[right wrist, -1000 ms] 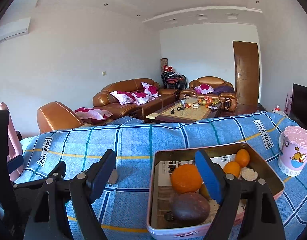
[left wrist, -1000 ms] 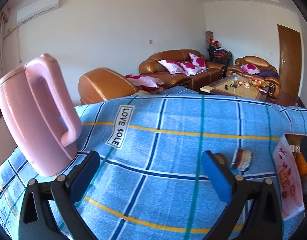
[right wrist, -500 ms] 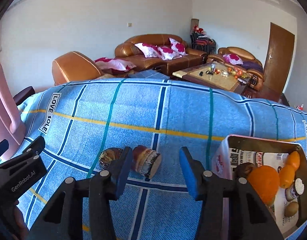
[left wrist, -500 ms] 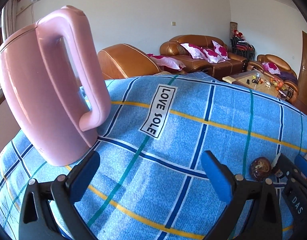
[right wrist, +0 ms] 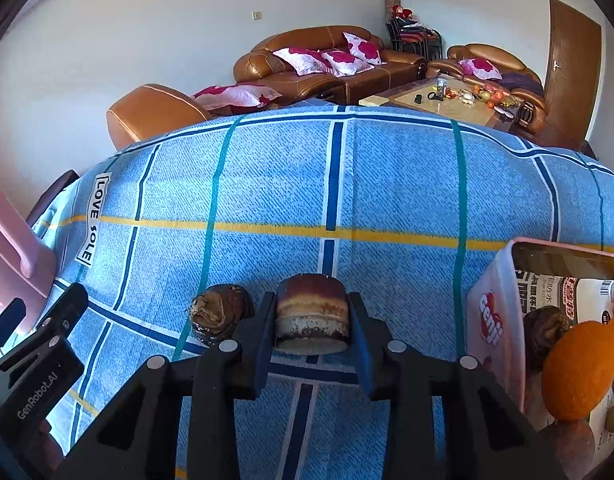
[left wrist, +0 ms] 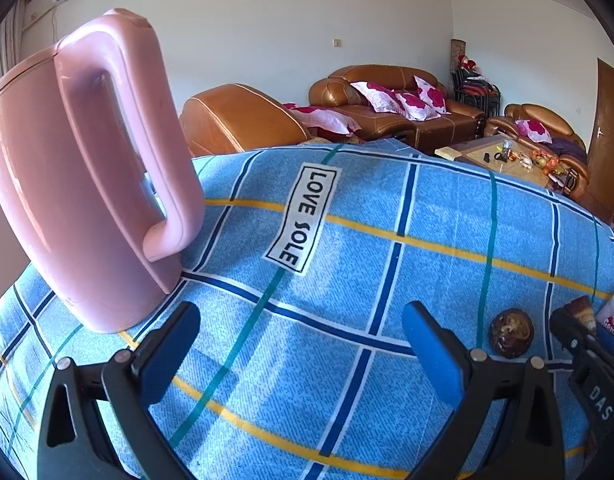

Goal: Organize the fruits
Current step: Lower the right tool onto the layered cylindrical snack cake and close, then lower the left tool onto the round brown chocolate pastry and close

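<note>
A banded brown, stump-shaped fruit stands upright on the blue checked tablecloth, flat pale end facing the camera. Just left lies a wrinkled dark-brown fruit. At right, a pink-rimmed tin holds a large orange among smaller fruits.

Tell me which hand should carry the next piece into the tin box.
Right. Its tool has just been closing and now clamps the brown cut piece, with the tin box right beside it. The left tool is open and empty, near the pink kettle.
</note>
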Motion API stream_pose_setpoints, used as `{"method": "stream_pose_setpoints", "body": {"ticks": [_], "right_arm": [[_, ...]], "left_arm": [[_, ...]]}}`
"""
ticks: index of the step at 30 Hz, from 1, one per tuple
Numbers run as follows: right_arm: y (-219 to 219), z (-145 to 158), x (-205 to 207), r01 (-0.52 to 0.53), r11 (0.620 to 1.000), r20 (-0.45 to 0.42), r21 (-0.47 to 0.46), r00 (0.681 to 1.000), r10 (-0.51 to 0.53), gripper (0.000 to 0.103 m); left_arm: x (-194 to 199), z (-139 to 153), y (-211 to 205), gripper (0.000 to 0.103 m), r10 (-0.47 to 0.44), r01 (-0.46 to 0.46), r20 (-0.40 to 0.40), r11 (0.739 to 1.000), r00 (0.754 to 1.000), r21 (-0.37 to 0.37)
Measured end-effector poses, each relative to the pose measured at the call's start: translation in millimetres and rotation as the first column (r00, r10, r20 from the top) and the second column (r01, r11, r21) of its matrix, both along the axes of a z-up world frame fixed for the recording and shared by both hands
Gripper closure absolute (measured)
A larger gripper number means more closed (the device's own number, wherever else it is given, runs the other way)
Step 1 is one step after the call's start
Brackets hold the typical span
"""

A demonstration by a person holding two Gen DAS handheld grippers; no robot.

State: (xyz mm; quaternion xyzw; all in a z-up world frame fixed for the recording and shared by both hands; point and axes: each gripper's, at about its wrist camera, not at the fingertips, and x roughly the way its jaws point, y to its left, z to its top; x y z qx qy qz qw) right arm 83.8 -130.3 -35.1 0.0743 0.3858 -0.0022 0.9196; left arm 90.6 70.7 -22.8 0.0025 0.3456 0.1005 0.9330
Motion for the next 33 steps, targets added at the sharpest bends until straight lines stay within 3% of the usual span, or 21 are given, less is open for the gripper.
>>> {"method": "stream_pose_setpoints", "body": {"ticks": [3, 6, 11, 13, 17, 22, 24, 30, 33], "right_arm": [[0.7, 18.7, -30.9, 0.036, 0.999, 0.154, -0.026, 0.987, -0.031, 0.067], [0.7, 34.2, -56.6, 0.111, 0.992, 0.295, -0.067, 0.952, -0.087, 0.067], [-7.3, 49.0, -61.9, 0.194, 0.972, 0.385, -0.129, 0.914, -0.131, 0.066], [-14.1, 49.4, -63.6, 0.211, 0.97, 0.389, -0.12, 0.909, -0.15, 0.066], [-23.1, 50.7, -63.7, 0.232, 0.969, 0.383, -0.083, 0.905, -0.184, 0.066], [-28.5, 47.4, -59.4, 0.231, 0.971, 0.359, -0.056, 0.912, -0.197, 0.066], [-28.4, 47.3, -57.4, 0.223, 0.973, 0.353, -0.056, 0.916, -0.189, 0.066], [-23.8, 45.0, -52.3, 0.191, 0.978, 0.339, -0.081, 0.928, -0.153, 0.066], [-23.1, 45.7, -52.6, 0.183, 0.978, 0.347, -0.096, 0.927, -0.139, 0.066]], "left_arm": [[-2.9, 2.9, -9.5, 0.0, -0.068, 0.068, 0.023, 0.998, 0.997, 0.0], [-7.5, 6.9, -24.1, 0.0, -0.15, 0.151, 0.049, 0.989, 0.987, -0.006], [-7.5, 6.9, -55.0, 0.006, -0.279, 0.28, 0.026, 0.96, 0.96, -0.013], [-2.9, 7.0, -69.6, 0.009, -0.32, 0.32, 0.003, 0.947, 0.947, -0.024], [14.0, 5.2, -104.0, 0.03, -0.387, 0.388, -0.066, 0.922, 0.92, -0.01], [31.0, -9.1, -128.5, 0.037, -0.385, 0.393, -0.144, 0.919, 0.912, 0.032], [36.5, -15.2, -128.3, 0.042, -0.39, 0.394, -0.188, 0.919, 0.901, -0.016], [37.7, -14.6, -117.3, 0.048, -0.414, 0.401, -0.184, 0.91, 0.891, -0.103], [35.2, -14.2, -119.2, 0.064, -0.435, 0.422, -0.177, 0.9, 0.883, -0.108]]}}
